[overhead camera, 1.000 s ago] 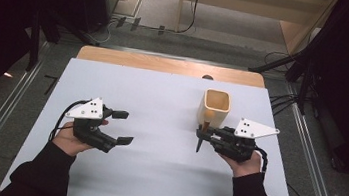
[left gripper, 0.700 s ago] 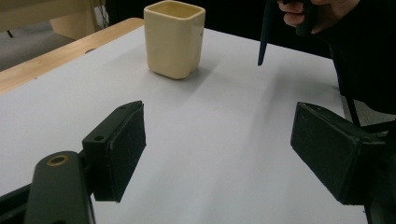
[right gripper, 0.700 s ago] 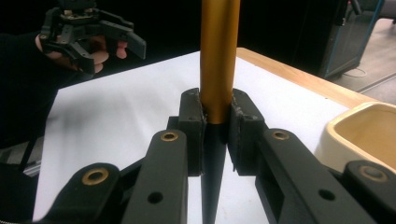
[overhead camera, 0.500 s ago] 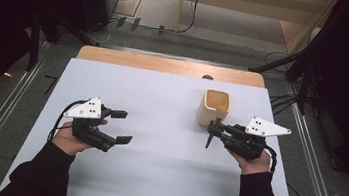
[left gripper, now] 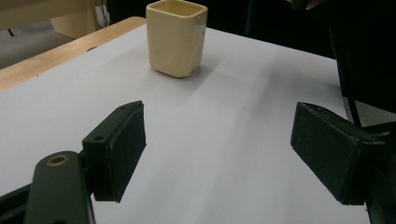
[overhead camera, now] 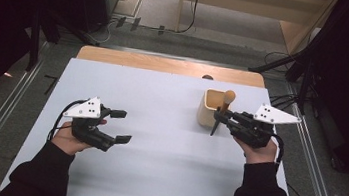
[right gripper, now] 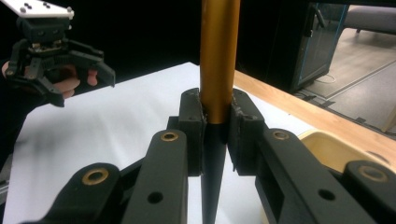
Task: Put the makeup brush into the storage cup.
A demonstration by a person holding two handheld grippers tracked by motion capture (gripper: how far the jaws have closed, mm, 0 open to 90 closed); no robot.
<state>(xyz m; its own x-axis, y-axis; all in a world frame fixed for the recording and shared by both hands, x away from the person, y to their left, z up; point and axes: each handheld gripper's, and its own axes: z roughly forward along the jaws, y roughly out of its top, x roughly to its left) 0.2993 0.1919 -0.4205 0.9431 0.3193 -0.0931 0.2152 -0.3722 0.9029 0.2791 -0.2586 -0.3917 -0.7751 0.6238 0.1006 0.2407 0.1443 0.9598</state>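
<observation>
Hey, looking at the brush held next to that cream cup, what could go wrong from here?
1. The right claw pinches the brush on a narrow band where the gold handle meets the black tip; it might pivot or slip as it tilts toward the cup.
2. The cup stands free on the table, and the open left claw is far from it; a knock from the brush could tip or shove it.

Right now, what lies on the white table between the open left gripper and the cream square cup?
Nothing: in the left gripper view, only bare white table stretches from the left gripper to the cream square cup.
</observation>
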